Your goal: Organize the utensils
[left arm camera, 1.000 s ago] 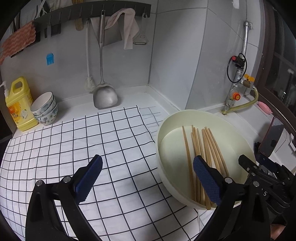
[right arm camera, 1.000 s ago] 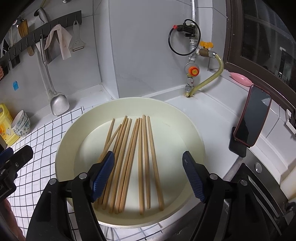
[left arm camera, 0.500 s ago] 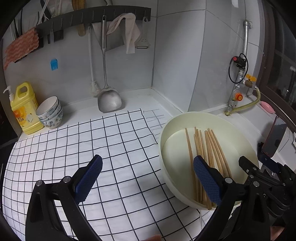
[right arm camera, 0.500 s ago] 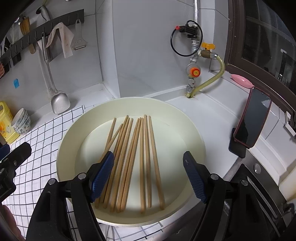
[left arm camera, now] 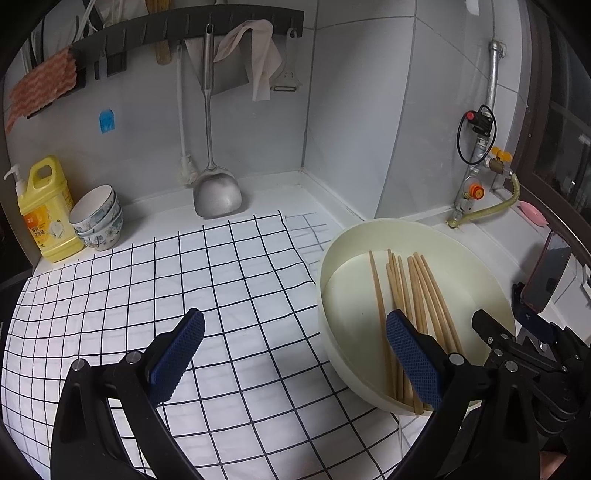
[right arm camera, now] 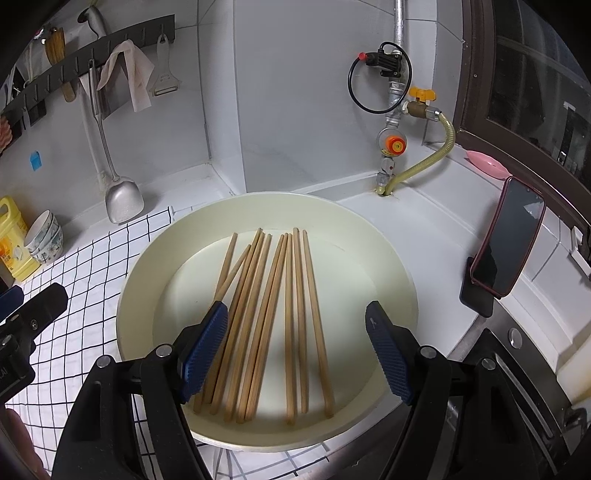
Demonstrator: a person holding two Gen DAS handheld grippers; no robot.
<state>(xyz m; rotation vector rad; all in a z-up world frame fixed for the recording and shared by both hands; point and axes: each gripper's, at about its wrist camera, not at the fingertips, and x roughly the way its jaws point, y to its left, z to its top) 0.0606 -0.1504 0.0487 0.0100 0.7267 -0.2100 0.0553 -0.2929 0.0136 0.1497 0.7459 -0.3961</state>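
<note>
Several wooden chopsticks lie side by side in a round cream basin on the counter. My right gripper hovers above their near ends, open, with nothing between its blue pads. In the left wrist view the same chopsticks and basin sit at the right. My left gripper stands open above the checked cloth, its right pad over the basin's near rim, holding nothing. Part of the right gripper's black frame shows at the lower right.
A metal spatula, a cloth and a peeler hang from a dark wall rack. A yellow detergent jug and stacked bowls stand at the back left. A gas valve with hose and a propped phone are on the right.
Both views have tilted slightly, showing a little more of the wall rack above. The grippers, basin and chopsticks stay as they were.
</note>
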